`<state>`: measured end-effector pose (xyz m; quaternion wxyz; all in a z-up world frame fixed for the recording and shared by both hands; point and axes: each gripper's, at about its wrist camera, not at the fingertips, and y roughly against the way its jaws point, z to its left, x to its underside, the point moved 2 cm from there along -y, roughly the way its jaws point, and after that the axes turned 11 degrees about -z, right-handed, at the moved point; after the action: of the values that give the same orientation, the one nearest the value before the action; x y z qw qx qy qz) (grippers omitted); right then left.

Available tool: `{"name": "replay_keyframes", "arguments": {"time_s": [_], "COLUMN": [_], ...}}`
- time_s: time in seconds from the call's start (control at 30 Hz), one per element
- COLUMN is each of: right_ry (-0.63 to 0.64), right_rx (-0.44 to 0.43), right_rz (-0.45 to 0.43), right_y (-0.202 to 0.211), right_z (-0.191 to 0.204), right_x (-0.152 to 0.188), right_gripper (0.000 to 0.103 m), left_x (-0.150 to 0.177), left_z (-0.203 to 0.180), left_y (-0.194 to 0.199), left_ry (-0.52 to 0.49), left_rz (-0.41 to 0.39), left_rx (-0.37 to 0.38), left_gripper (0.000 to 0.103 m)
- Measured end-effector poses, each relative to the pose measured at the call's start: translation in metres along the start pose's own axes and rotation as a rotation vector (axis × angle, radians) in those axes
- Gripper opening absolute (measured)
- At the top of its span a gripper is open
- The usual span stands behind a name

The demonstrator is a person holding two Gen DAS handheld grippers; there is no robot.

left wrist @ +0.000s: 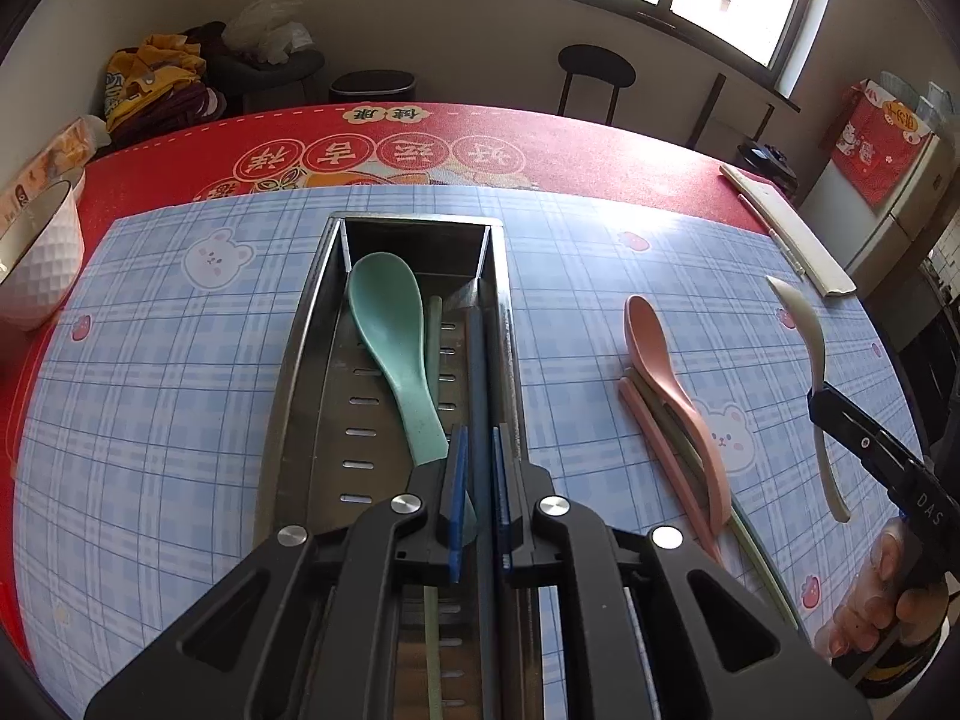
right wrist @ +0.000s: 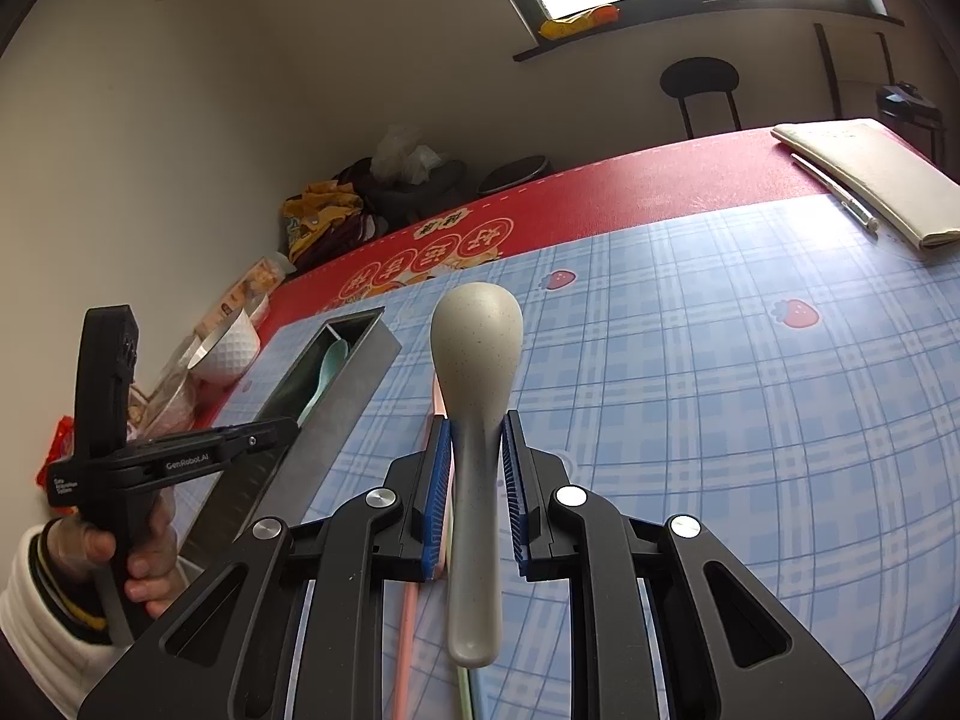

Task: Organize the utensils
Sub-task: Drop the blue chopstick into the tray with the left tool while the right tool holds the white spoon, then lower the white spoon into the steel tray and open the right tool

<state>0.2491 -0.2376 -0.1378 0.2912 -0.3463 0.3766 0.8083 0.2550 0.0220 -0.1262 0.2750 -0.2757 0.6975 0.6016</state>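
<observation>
A steel utensil tray point(left wrist: 300, 348) lies on the blue plaid mat and holds a teal spoon point(left wrist: 390, 348), a green chopstick point(left wrist: 433, 336) and a dark blue chopstick point(left wrist: 477, 396). My left gripper point(left wrist: 478, 462) is over the tray, its pads on either side of the dark blue chopstick. My right gripper point(right wrist: 477, 468) is shut on a beige speckled spoon point(right wrist: 477, 396), held above the mat; the spoon also shows in the left wrist view point(left wrist: 816, 372). A pink spoon point(left wrist: 666, 384) lies on pink and green chopsticks point(left wrist: 660, 444) right of the tray.
A white bowl point(left wrist: 42, 264) stands at the mat's left edge. A beige notebook with a pen point(right wrist: 870, 180) lies at the far right of the red tablecloth point(left wrist: 600, 150). A stool point(left wrist: 594, 78) and a cluttered chair stand beyond the table.
</observation>
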Motion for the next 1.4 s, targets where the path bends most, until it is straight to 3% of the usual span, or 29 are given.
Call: {"name": "replay_keyframes", "arguments": {"time_s": [0.13,0.4,0.47,0.57,0.7,0.83,0.97,1.1,1.4], "right_ry": [-0.001,0.022,0.037,0.035,0.069,0.085,0.06,0.014,0.0], "right_rx": [-0.001,0.002,0.008,0.011,0.023,0.052,0.073,0.054,0.054], "right_rz": [0.007,0.019,0.022,0.025,0.003,0.003,0.058,0.081,0.169], "right_y": [-0.003,-0.008,-0.01,-0.011,-0.004,-0.005,-0.019,-0.032,-0.086], "right_z": [0.001,0.01,0.013,0.014,0.021,0.03,0.04,0.057,0.113], "right_x": [0.001,0.007,0.008,0.009,0.007,0.007,0.012,0.002,-0.021], "right_gripper": [0.017,0.017,0.017,0.017,0.018,0.018,0.018,0.018,0.018], "left_x": [-0.001,0.032,0.037,0.039,0.04,0.035,0.03,0.031,0.029], "left_z": [0.0,-0.017,-0.02,-0.016,0.007,0.038,0.064,0.074,0.091], "left_y": [0.022,0.064,0.069,0.076,0.086,0.092,0.096,0.094,0.091], "left_ry": [-0.045,-0.267,-0.314,-0.348,-0.302,-0.174,-0.05,-0.037,0.005], "left_rz": [-0.087,-0.301,-0.339,-0.383,-0.429,-0.44,-0.432,-0.44,-0.423], "left_rx": [-0.001,-0.032,-0.048,-0.044,-0.053,-0.025,-0.042,-0.139,-0.181], "left_gripper": [0.038,0.072,0.09,0.097,0.097,0.097,0.097,0.097,0.097]}}
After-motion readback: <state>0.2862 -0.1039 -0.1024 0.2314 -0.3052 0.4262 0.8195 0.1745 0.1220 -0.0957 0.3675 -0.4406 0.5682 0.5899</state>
